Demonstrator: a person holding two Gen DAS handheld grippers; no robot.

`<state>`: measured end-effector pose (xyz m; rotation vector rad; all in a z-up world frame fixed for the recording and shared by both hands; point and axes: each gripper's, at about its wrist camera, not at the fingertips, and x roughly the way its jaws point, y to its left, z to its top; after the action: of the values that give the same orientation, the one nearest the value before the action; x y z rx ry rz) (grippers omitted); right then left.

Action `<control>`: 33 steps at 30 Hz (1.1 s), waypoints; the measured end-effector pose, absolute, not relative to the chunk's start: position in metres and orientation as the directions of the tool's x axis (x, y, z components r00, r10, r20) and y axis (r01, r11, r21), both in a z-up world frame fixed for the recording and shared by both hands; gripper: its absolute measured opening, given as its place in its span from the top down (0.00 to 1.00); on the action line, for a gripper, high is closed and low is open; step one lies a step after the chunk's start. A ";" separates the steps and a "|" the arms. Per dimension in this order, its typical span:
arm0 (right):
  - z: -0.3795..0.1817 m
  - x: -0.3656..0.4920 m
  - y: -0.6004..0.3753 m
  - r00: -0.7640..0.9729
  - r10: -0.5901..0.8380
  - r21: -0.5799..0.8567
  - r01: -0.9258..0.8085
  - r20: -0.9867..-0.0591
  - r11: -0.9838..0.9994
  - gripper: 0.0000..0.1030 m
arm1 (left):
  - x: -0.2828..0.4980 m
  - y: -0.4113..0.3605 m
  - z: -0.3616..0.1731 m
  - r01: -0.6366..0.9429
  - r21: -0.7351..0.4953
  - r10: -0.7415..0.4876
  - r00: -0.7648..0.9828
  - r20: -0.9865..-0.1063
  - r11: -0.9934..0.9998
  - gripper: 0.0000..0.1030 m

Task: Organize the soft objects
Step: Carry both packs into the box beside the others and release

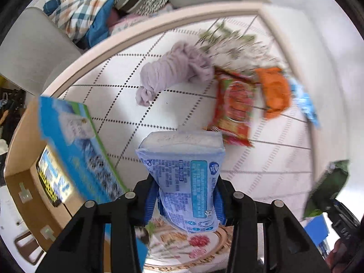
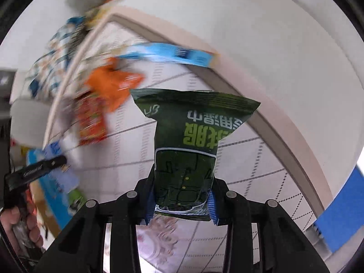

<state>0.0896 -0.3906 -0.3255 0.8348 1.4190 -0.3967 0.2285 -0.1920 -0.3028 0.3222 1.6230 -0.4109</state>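
From my left wrist camera I get things the right one blurs away: a twisted lilac knit bundle (image 1: pixel 173 72), soft and ropy, lying on the white quilted mat (image 1: pixel 127 104) with its dotted diamond stitching, a cardboard box (image 1: pixel 29 170) at the left edge, and a flat blue-and-green carton (image 1: pixel 75 141) tilted over that box. The same view shows a floral-printed plate (image 1: pixel 188 245) beneath my fingers. My left gripper (image 1: pixel 185 202) points straight down and its blue-padded fingers (image 1: pixel 151 200) are clamped on the light blue tissue pack (image 1: pixel 184 173), a crinkly plastic pouch pinched narrow at the grip and flaring wider above the mat. Beyond it lie a red snack packet (image 1: pixel 234 109), an orange packet (image 1: pixel 275 91) just beside it, and a blue wrapper (image 1: pixel 304 104) at the mat's rim, all glossy and smeared by motion. The right wrist camera alone shows the printed face of the dark green pouch (image 2: pixel 188 150), with pale green lettering and a white-outlined panel; my right gripper (image 2: pixel 182 202), tilted steeply downward, has its fingers (image 2: pixel 212 204) squeezed on the pouch's lower end, holding it clear of the mat. At that view's left edge a hand (image 2: pixel 16 223) grips the other tool's handle.
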 end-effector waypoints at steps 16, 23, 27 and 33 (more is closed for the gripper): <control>-0.191 0.200 -0.170 0.191 0.356 0.382 0.122 -0.915 0.916 0.63 | 0.238 0.009 -0.161 0.191 -0.114 -0.143 0.142 -0.980 0.975 0.62; -0.192 0.232 -0.086 0.121 0.308 0.304 -0.052 -0.944 0.951 0.63 | 0.248 0.092 -0.174 0.055 -0.096 -0.103 0.150 -0.983 0.994 0.62; -0.209 0.257 -0.052 0.075 0.254 0.245 -0.109 -0.964 0.963 0.63 | 0.265 0.122 -0.199 0.012 -0.066 -0.067 0.115 -0.991 0.998 0.62; -0.259 0.303 -0.013 -0.003 0.128 0.127 -0.171 -0.992 0.977 0.63 | 0.303 0.157 -0.258 -0.028 -0.024 -0.024 0.014 -1.000 0.999 0.62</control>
<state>0.3034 -0.0127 -0.2588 -0.0340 1.5562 0.2356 0.3027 0.1571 -0.2576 -0.0413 1.5572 0.0036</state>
